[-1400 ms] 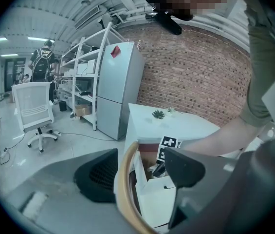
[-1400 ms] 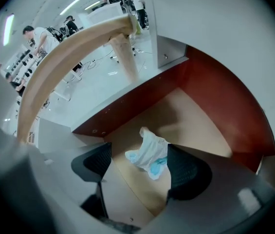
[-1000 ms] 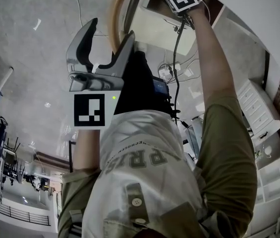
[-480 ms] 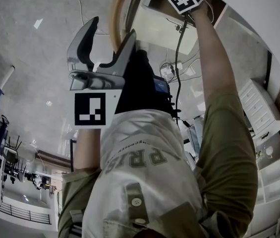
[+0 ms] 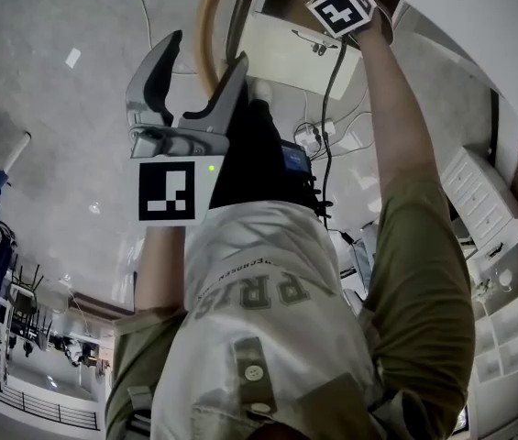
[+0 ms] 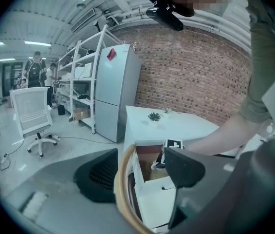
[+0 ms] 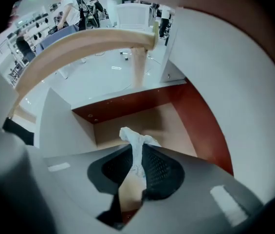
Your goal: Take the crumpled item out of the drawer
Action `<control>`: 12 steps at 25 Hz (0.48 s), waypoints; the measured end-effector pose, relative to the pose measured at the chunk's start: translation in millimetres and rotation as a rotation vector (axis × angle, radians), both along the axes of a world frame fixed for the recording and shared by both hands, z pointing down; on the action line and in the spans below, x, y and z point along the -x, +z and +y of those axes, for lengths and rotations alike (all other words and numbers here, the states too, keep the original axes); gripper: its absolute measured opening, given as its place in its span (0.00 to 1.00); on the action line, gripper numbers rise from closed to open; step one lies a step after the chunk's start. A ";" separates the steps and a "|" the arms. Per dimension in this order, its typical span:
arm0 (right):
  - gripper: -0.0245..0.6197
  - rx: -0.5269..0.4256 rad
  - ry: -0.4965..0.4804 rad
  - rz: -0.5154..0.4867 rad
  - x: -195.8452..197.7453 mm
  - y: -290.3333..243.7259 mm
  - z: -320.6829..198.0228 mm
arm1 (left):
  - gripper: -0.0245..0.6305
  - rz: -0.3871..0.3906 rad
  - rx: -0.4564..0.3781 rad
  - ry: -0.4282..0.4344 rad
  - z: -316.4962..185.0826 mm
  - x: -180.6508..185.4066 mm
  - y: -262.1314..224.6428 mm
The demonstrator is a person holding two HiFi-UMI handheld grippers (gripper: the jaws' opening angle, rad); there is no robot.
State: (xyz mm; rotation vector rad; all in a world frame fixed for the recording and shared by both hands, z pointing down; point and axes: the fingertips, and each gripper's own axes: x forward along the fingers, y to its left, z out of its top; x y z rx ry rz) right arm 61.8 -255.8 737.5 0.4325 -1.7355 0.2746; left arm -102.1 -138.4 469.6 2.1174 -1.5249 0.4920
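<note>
The crumpled white item [image 7: 134, 139] is pinched between the dark pads of my right gripper [image 7: 137, 168], just above the tan floor of the open drawer [image 7: 169, 126]. These jaws have just been closing on it, and its upper end sticks out past the fingertips. In the head view the right gripper's marker cube [image 5: 339, 9] is over the drawer [image 5: 288, 55] at the top; the item is hidden there. My left gripper [image 5: 200, 62] hangs open in front of the person's body, well short of the drawer [image 6: 153, 175], with nothing gripped.
A curved tan wooden bar [image 6: 121, 189] runs between the left jaws' line of sight and the white desk [image 6: 176, 123]; it also arcs above the drawer [image 7: 79, 47]. A black cable [image 5: 328, 99] hangs below the drawer front. White shelving [image 5: 501, 310] stands at the right.
The right gripper's marker cube has shifted slightly lower in the head view and tilted. The left gripper has stayed where it was.
</note>
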 end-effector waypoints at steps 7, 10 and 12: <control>0.13 -0.066 0.017 -0.083 -3.8 -60.2 7.9 | 0.52 -0.018 -0.075 -0.020 2.8 5.3 -33.4; 0.13 -0.103 0.042 -0.131 -6.5 -95.8 12.7 | 0.52 -0.026 -0.113 -0.025 4.4 6.2 -52.6; 0.13 -0.130 0.060 -0.164 -10.4 -121.7 17.3 | 0.52 -0.029 -0.134 -0.026 5.8 4.5 -65.6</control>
